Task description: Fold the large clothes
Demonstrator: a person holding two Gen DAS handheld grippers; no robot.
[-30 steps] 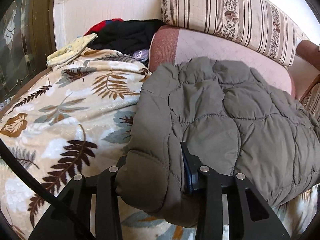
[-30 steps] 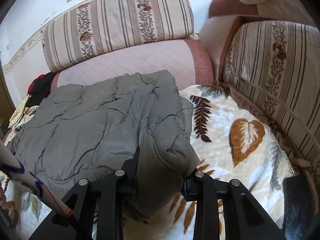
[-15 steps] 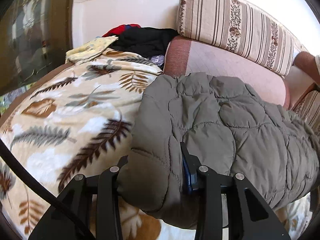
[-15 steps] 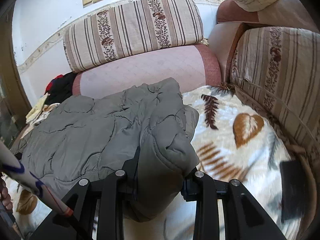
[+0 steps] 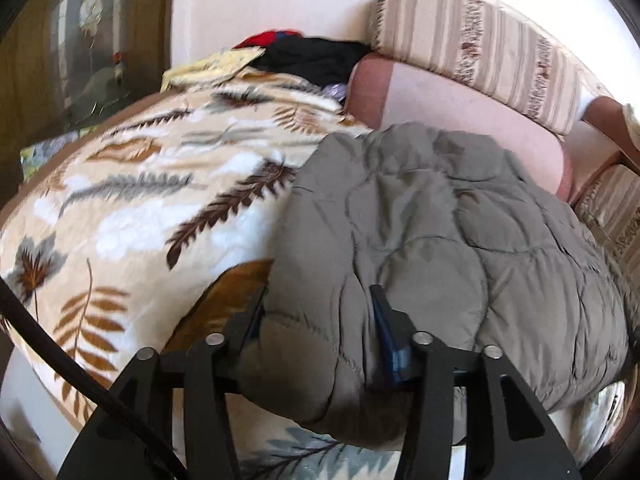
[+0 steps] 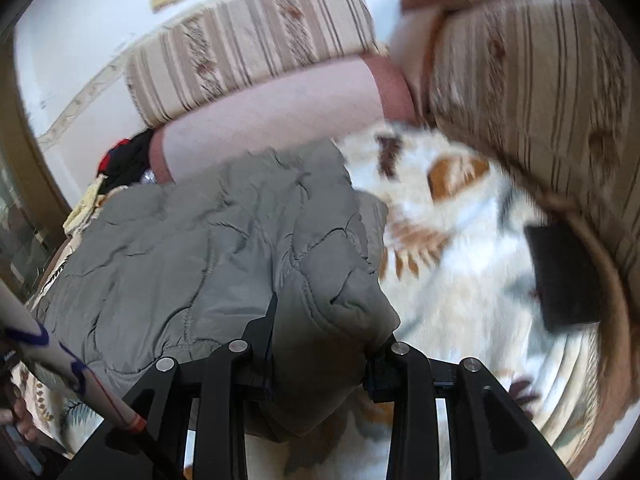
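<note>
A grey-green quilted jacket (image 5: 460,232) lies on a leaf-patterned blanket (image 5: 132,208) over a sofa. My left gripper (image 5: 318,320) is shut on a thick bunch of the jacket's near left edge. In the right wrist view the jacket (image 6: 208,240) spreads to the left, and my right gripper (image 6: 324,332) is shut on its bunched near right corner. Both held edges are lifted a little off the blanket (image 6: 460,280).
Striped back cushions (image 5: 480,48) and a pink seat cushion (image 5: 460,112) lie behind the jacket. A pile of black, red and yellow clothes (image 5: 304,56) sits at the far left. A dark flat object (image 6: 564,276) lies on the blanket at the right, by a striped cushion (image 6: 540,92).
Both grippers have pulled back and up with the jacket still held. The jacket has slid toward me over the blanket, and the views are blurred by motion.
</note>
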